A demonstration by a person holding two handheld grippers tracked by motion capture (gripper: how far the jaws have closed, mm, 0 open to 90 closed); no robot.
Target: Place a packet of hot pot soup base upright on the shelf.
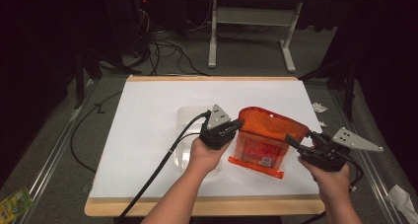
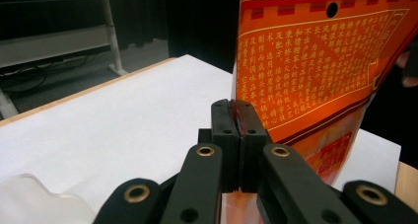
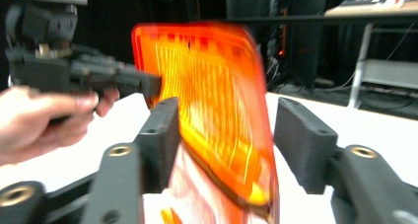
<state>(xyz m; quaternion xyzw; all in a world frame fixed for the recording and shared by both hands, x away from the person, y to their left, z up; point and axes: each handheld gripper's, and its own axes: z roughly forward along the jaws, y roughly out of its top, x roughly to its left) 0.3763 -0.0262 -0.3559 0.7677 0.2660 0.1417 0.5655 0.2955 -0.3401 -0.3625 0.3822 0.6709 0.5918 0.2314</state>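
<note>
Left hand-held gripper [image 2: 238, 110] pinches the orange pouch's [image 2: 315, 71] edge; right hand-held gripper [image 3: 224, 130] stands spread around it.

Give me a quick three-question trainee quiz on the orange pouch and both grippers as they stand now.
1. True or false: the left gripper is clamped on the orange pouch.
2. The right gripper has its jaws: A) pressed on the pouch, B) open around its edge, C) away from it.
3. What lies on the white table left of the pouch?

Key: 1 true; 2 B; 3 a clear plastic tray.
</note>
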